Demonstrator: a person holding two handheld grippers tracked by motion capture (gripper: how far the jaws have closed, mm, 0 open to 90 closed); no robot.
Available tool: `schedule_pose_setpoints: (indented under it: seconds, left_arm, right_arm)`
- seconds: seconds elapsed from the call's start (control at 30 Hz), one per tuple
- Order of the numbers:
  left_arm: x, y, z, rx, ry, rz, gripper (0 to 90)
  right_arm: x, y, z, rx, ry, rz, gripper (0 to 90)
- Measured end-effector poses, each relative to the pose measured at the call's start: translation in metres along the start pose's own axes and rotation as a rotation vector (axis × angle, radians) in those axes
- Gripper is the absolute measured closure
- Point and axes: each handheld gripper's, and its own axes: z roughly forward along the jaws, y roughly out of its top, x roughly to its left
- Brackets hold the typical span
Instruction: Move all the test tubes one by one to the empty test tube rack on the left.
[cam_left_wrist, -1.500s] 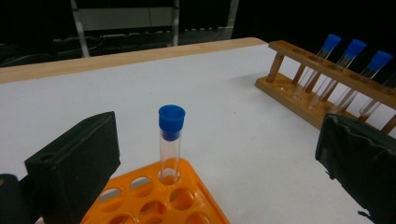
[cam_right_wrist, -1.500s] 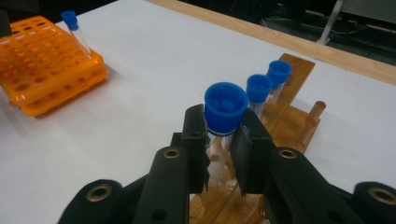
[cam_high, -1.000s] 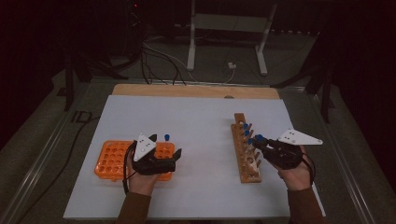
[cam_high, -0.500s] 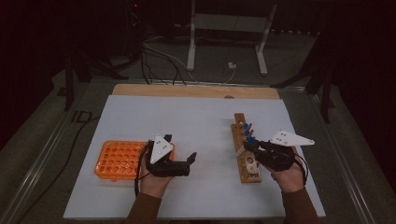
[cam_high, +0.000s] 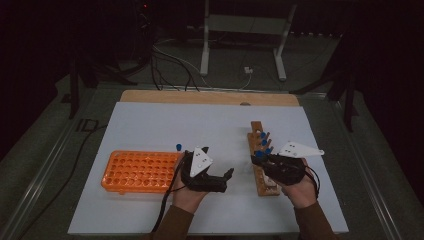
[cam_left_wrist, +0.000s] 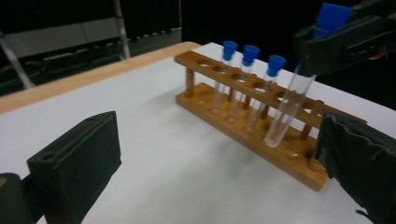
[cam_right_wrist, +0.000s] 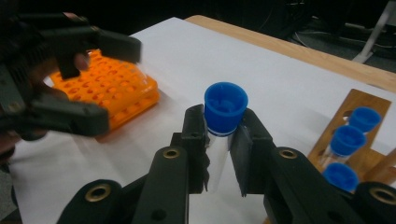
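A wooden rack (cam_high: 258, 131) lies on the right of the white table sheet, with three blue-capped tubes (cam_left_wrist: 247, 77) standing in its far holes. My right gripper (cam_right_wrist: 223, 135) is shut on another clear tube (cam_left_wrist: 289, 107) just under its blue cap (cam_right_wrist: 225, 108). It holds the tube slightly tilted over the rack's near half (cam_left_wrist: 299, 154). From above, the right gripper (cam_high: 260, 157) sits at the rack's left side. My left gripper (cam_high: 226, 180) stands wide open and empty in the table's middle, pointing at the rack. An orange rack (cam_high: 140, 171) lies to its left.
A single blue cap (cam_high: 178, 146) shows at the orange rack's far right corner. The table's wooden far edge (cam_high: 210, 96) borders a dark floor with cables and a stand's white legs (cam_high: 205, 45). White sheet lies bare between the two racks.
The left gripper has moved right, from over the orange rack to the table's middle. The right gripper has shifted a little left with the tube, over the wooden rack.
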Motion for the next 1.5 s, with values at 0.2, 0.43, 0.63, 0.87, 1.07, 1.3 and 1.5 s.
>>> schedule_pose_setpoints:
  seconds: [0.2,0.43,0.63,0.87,1.07,1.3,1.5]
  left_arm:
    - [-0.016,-0.001,0.015,0.026,-0.028,0.026,5.5]
    - [-0.033,0.000,0.027,0.030,-0.035,0.054,28.8]
    - [-0.041,0.001,0.033,0.029,-0.066,0.081,57.2]
    - [-0.041,0.002,0.034,0.017,-0.072,0.076,70.3]
    - [-0.040,0.002,0.034,0.016,-0.087,0.085,75.1]
    - [-0.038,0.002,0.033,0.021,-0.089,0.082,77.2]
    - [-0.030,0.001,0.030,0.026,-0.070,0.061,77.3]
  right_arm:
    - [0.004,-0.001,0.005,0.010,0.014,0.001,76.7]
    - [0.008,-0.002,0.010,0.017,0.028,0.001,76.7]
    - [0.010,-0.002,0.011,0.018,0.035,0.000,76.7]
    - [0.011,-0.002,0.012,0.020,0.044,0.000,76.7]
    - [0.011,-0.003,0.013,0.024,0.049,0.002,76.8]
    - [0.008,-0.002,0.010,-0.002,0.079,0.026,64.5]
    - [0.001,-0.001,0.003,-0.048,0.072,0.046,37.6]
